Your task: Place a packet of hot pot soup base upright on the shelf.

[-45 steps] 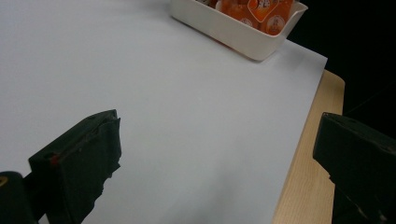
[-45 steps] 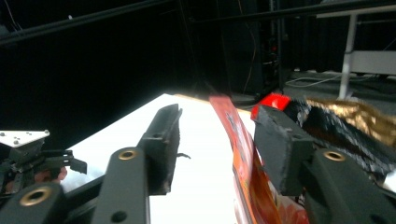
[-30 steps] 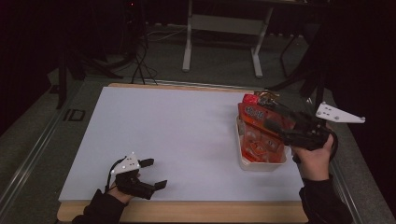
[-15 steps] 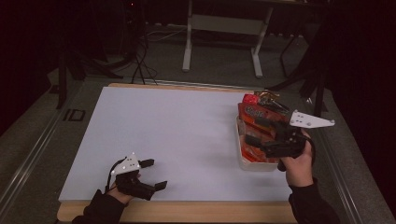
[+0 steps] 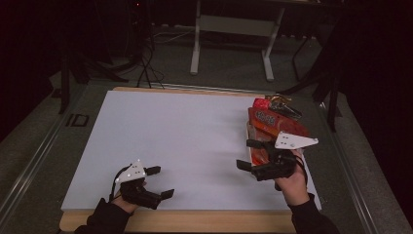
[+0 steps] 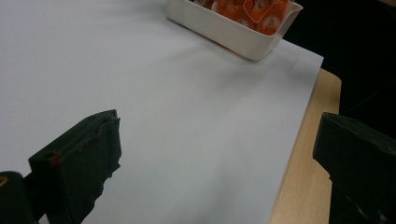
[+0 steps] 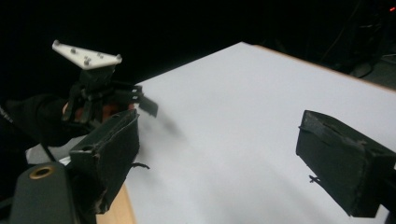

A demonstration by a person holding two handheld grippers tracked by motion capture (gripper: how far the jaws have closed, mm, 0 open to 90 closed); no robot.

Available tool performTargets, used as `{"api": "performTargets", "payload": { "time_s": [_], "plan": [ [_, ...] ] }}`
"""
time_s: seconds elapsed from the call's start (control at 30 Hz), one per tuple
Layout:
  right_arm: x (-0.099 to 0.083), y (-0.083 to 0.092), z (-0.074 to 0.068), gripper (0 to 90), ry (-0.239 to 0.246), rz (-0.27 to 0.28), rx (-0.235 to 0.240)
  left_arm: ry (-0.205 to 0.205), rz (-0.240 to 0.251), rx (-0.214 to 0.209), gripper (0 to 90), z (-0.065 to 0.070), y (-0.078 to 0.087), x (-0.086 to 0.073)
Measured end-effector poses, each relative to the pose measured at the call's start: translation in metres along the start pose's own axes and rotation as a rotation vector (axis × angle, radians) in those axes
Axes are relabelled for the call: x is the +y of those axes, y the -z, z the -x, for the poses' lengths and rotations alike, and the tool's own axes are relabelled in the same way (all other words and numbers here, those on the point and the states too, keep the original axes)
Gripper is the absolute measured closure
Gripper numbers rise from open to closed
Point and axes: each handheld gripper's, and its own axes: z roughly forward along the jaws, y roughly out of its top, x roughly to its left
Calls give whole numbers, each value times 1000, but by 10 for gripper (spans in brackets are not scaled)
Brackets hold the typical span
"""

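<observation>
Two tongs are in use, one per hand. The left tongs (image 5: 158, 181) rest low at the near left of the tabletop (image 5: 185, 141), jaws standing wide apart with nothing but bare white sheet between them. The right tongs (image 5: 251, 154) hang at the near right, jaws likewise spread wide and empty, having just been opening; no object lies between them. In the right gripper view they point across the sheet toward the left tongs (image 7: 140, 100), which sit well apart from them.

One white tray (image 5: 250, 141) is present. It lies just beside the right tongs, on their far side, partly hidden behind the jaws and the grey plate on top. Its long axis runs from the near edge of the tabletop toward the far edge, slightly slanted, with one short end toward the person. From the left tongs it lies well apart, far off across the sheet; the left gripper view shows its near corner (image 6: 233, 32).

The tray holds orange-red packets (image 5: 272, 124); their count cannot be told, as they overlap. One long packet lies on top, following the tray's long axis and reaching past its far end. One dark, shiny wrapped item (image 5: 285, 106) lies just beyond that far end, farthest from both tongs.

One white sheet covers the tabletop; wood shows along its near edge.
</observation>
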Motion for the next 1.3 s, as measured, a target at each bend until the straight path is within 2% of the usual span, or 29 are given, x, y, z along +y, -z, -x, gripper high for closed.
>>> {"api": "performTargets", "payload": {
  "time_s": [0.17,0.4,0.5,0.77,0.87,1.03,1.23,1.3],
  "plan": [
    [-12,-7,-2,136,12,-24,-10,1,1,-2,16,0,0,0],
    [-30,-11,-1,140,-2,-55,-9,-2,3,-2,16,0,1,0],
    [-36,-12,-1,145,11,-73,-22,-1,4,-2,16,0,1,0],
    [-52,-15,-1,143,5,-126,-7,2,3,-6,16,0,1,0],
    [-58,-14,-1,138,-16,-132,9,1,6,-6,16,0,1,0],
    [-67,-8,1,137,-28,-135,-7,-3,4,-7,16,0,1,0],
    [-78,-2,4,138,-63,-143,8,-3,6,-8,16,0,1,0],
    [-81,-2,5,138,-61,-150,8,-3,6,-10,16,0,1,0]
  ]
}}
